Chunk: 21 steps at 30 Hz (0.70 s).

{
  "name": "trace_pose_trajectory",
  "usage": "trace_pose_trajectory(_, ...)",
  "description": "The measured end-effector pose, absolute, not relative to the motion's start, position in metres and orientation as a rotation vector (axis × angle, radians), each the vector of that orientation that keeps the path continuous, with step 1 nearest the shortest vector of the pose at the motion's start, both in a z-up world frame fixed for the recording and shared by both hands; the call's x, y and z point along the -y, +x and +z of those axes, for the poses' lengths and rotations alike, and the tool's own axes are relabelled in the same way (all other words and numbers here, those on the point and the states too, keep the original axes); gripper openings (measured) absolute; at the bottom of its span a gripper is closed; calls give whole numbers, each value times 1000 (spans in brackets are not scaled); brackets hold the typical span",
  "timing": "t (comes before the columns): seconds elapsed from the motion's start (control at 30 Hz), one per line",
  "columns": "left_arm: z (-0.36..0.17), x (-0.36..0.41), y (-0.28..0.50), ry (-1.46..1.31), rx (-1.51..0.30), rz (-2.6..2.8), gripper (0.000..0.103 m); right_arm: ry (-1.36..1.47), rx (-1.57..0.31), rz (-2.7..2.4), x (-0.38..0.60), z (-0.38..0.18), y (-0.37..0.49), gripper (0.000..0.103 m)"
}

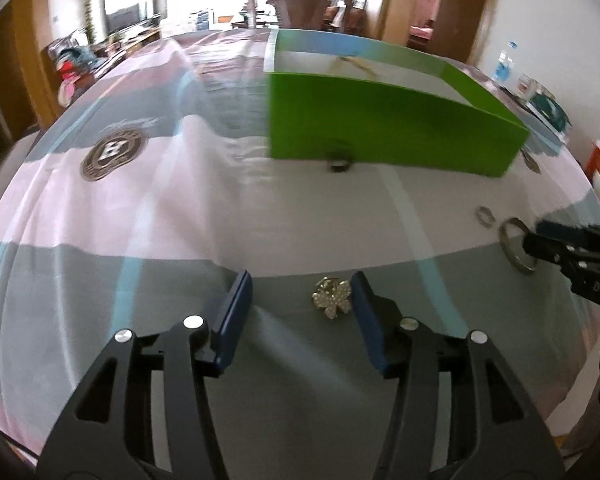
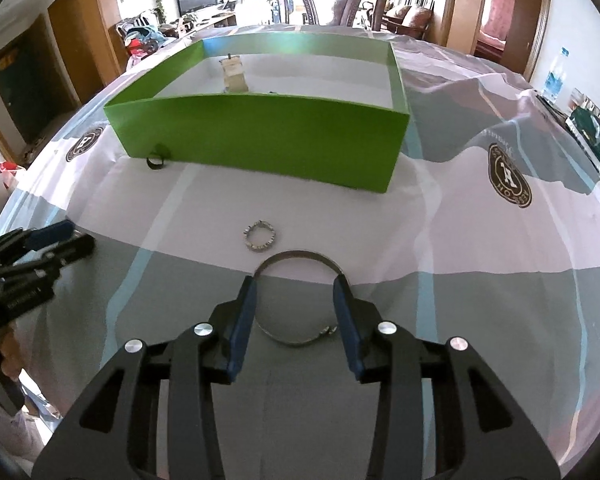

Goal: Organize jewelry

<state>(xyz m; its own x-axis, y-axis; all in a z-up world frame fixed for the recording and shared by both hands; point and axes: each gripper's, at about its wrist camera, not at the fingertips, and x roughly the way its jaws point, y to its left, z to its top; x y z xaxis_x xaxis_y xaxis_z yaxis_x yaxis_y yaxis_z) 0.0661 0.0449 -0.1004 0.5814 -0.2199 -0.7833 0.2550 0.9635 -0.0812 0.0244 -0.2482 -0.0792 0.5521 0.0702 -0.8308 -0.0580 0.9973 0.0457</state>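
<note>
Flower-shaped gold brooch (image 1: 332, 297), seemingly rhinestone-studded, lies on smooth cloth (image 1: 160, 208).

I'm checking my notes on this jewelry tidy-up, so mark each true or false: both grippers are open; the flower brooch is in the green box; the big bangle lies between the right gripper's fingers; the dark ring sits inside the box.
1. Both the left gripper and the right gripper are open: true.
2. The flower brooch is in the green box: false, it lies on the tablecloth.
3. The bangle lies between the right gripper's fingers: true.
4. The dark ring is inside the box: false, it rests outside, against the front wall.
</note>
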Motion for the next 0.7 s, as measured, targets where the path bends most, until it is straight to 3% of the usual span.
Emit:
trace_pose_trajectory(0.13, -95, -43, 64, 44, -903, -263, 53, 24, -980, 75, 250, -80, 25, 40)
trace_pose_trajectory(0.33, -87, -20, 55, 96, -876, -296, 54, 13, -974, 67, 250, -79, 25, 49)
trace_pose_trajectory(0.43, -89, -10, 54, 119, -886, -302, 50, 14, -979, 63, 251, -82, 28, 49)
trace_pose_trajectory(0.57, -96, -3, 54, 132, -912, -315, 35, 7, -994, 56, 249, -87, 31, 50)
trace_pose_trajectory(0.7, -101, 2, 55, 139, -915, -318, 30, -10, -999, 48, 246, -89, 31, 52)
